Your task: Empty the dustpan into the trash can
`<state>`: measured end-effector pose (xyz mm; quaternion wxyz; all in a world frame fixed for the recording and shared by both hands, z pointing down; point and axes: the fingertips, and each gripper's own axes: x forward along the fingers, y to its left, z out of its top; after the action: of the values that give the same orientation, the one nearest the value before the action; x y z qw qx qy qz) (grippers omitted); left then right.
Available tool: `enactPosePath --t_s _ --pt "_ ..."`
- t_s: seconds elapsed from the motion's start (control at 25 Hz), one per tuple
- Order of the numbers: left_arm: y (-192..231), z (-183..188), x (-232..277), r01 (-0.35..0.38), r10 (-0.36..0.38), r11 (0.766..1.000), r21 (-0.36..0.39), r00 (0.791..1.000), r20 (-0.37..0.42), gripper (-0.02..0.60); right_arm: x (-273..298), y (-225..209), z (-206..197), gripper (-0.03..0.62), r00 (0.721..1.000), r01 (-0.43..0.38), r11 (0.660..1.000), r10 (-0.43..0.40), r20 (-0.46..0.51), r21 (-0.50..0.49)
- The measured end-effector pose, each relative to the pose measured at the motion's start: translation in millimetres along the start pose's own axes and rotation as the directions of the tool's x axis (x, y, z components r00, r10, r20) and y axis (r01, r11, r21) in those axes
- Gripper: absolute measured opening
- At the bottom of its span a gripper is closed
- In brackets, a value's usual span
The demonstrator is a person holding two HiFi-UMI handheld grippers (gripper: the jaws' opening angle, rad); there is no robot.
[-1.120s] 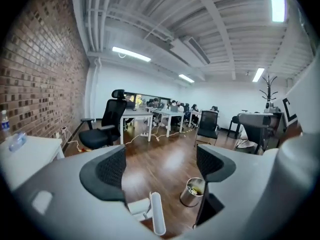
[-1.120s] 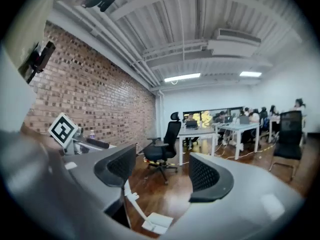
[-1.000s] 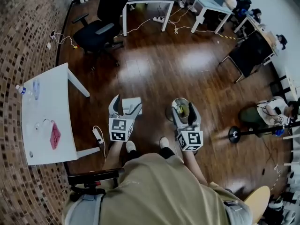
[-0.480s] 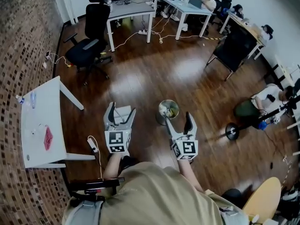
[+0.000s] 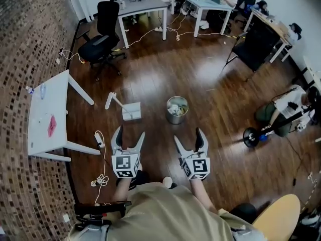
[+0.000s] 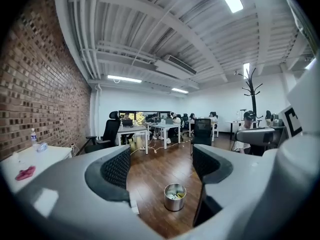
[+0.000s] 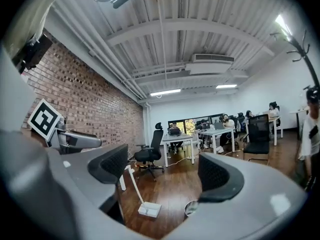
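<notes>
**A:** Entry one, dustpan (image 5: 131, 111). Location?

**B:** On the floor (image 5: 200, 74), ahead of the person, resting flat. It stands beside the trash can (image 5: 177, 109) on that can's left, apart from it and not touching.

**A:** Long axis?

**B:** The handle (image 5: 114, 100) slants up from the pan, away from the can and towards the white counter (image 5: 52, 97). The right gripper view shows the same tilt on the dustpan (image 7: 149, 209).

**A:** Entry two, tongs. Condition?

**B:** Left tongs (image 5: 129, 134): jaws apart, lately drawn in a little, with nothing between them. Right tongs (image 5: 188, 137): jaws apart, lately spread to full width, also empty. Both point forward, well short of either item.

**A:** Which is nearer the pan?

**B:** The left tongs, with the pan almost straight ahead of them. The right tongs line up with the can instead. The left gripper view frames the trash can (image 6: 175, 197) between its jaws only as background.

**A:** Assessment?

**B:** Scraps show in the can, but I cannot tell whether the pan is empty. Should it need lifting, the left tongs look better placed, gripping across the slanted handle.
</notes>
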<state>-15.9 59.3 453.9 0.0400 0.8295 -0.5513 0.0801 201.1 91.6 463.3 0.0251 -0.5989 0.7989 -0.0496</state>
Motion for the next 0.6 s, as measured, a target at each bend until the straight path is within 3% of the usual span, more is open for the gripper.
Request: enactPosePath --t_s 0.2,0.4,0.6 --pt "-16.1 11.3 -4.1 0.019 -0.019 1.000 0.004 0.999 0.026 0.380 -14.7 -1.7 15.8 0.422 0.999 0.011 1.000 -0.011 0.045 -0.004" --pt "-14.7 21.7 -16.7 -0.010 0.004 0.995 0.098 0.998 0.058 0.380 -34.5 4.8 21.6 0.422 1.000 -0.005 0.999 0.006 0.029 -0.034" --pt "7.0 8.1 -31.8 -0.032 0.030 0.997 0.074 0.999 0.037 0.380 -26.2 19.3 16.3 0.422 1.000 -0.003 1.000 0.004 0.021 -0.026"
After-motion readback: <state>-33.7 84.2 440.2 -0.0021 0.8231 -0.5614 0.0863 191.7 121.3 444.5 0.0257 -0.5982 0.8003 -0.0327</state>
